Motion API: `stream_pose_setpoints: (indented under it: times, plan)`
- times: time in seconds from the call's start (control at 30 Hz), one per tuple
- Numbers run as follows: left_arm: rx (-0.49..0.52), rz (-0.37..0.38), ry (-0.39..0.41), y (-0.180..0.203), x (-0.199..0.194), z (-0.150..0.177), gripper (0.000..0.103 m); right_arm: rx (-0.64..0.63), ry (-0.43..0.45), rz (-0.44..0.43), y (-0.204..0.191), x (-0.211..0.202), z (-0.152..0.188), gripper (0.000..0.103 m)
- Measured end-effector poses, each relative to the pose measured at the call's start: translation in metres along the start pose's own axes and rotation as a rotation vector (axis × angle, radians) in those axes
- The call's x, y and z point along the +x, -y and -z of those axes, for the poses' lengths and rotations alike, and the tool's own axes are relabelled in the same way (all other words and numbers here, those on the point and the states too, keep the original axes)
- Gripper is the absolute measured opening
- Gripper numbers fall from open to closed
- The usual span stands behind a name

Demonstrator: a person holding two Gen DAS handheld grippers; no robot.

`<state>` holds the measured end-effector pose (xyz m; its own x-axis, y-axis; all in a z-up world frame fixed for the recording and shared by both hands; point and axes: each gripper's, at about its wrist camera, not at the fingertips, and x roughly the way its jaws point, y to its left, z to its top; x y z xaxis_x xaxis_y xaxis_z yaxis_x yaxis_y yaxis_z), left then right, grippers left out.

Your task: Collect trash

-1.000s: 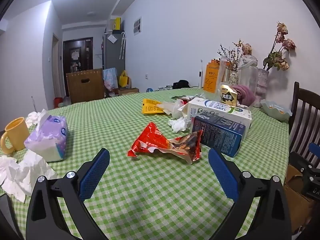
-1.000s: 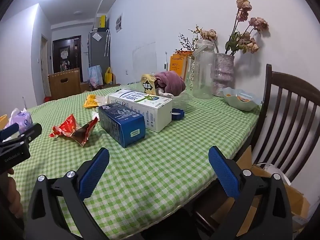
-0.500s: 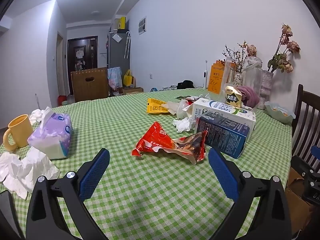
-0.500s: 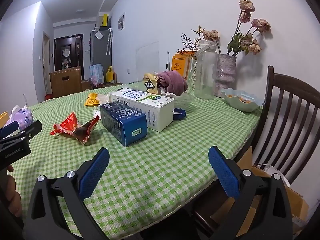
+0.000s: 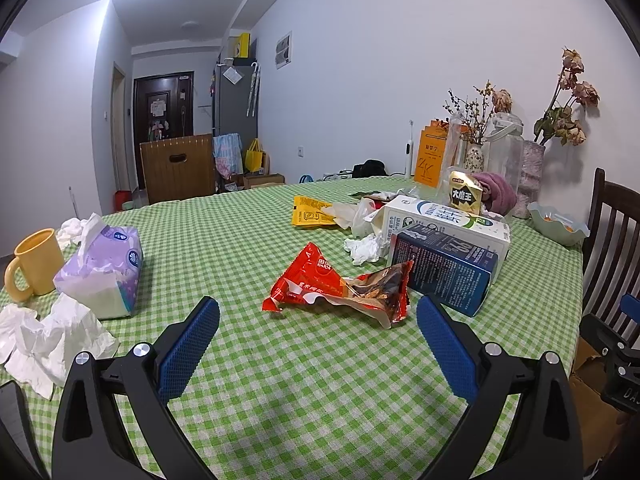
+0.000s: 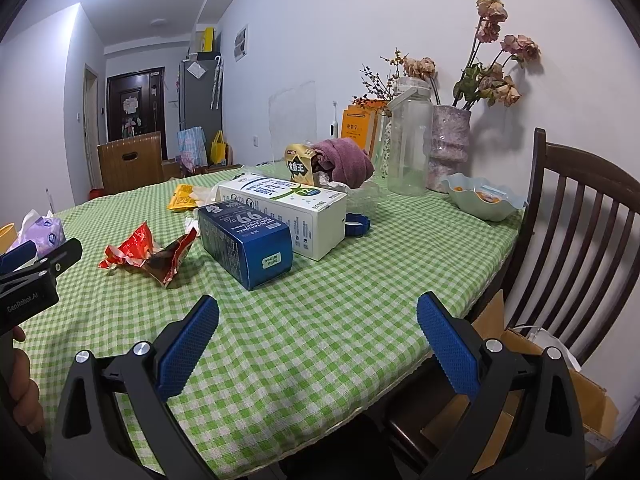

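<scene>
1. A green-and-white checked tablecloth (image 5: 248, 236) covers a dining table in a white-walled room, with a dark door (image 5: 162, 136) at the far end of a hallway.
2. The left gripper (image 5: 318, 316) hovers over the cloth, its blue fingers (image 5: 188, 344) spread wide and holding nothing; the right gripper (image 6: 318, 316) is equally wide and empty above the table's near edge.
3. Just beyond the left fingertips, at 12 o'clock, lies the crumpled red snack wrapper (image 5: 340, 290).
4. At 1 o'clock a blue carton (image 5: 444, 268) lies on its side beside a white milk carton (image 5: 448, 220); a yellow wrapper (image 5: 310, 212) sits farther back.
5. At 9 o'clock are crumpled tissues (image 5: 48, 340), a purple tissue pack (image 5: 100, 266) and a yellow mug (image 5: 34, 264).
6. A wooden chair (image 6: 576, 240) stands at 3 o'clock.
7. Compared with a second ago, the left gripper has drawn closer to the wrapper, which now looms larger; both grippers remain equally open.
</scene>
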<state>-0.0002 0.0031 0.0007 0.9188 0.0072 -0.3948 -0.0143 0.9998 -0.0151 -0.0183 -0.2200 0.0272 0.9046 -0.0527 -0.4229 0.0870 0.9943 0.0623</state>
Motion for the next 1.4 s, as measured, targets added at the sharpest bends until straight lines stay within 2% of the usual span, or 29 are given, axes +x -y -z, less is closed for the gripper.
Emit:
stream_pose_setpoints:
  times: [0.2,0.37,0.57,0.97,1.4]
  plan:
    - [0.0,0.0,0.0,-0.0006,0.0,0.0001,0.096,-0.002,0.001,-0.003,0.0002,-0.0001,0.0018,0.095]
    - [0.0,0.0,0.0,-0.0005,-0.0002,0.0004,0.096,0.036,0.009,-0.059,0.0043,-0.0027,0.0025,0.095]
    - [-0.001,-0.001,-0.001,-0.0005,-0.0002,0.0005,0.096,0.022,-0.005,-0.063,0.0029,-0.0017,0.0032,0.095]
    - [-0.001,0.0,-0.001,-0.0008,-0.0001,0.0007,0.096,0.007,0.001,-0.063,0.002,-0.0035,0.0026,0.095]
    - [-0.002,0.001,-0.003,-0.0012,0.0006,0.0011,0.096,0.004,0.009,-0.024,0.0031,-0.0024,0.0022,0.095]
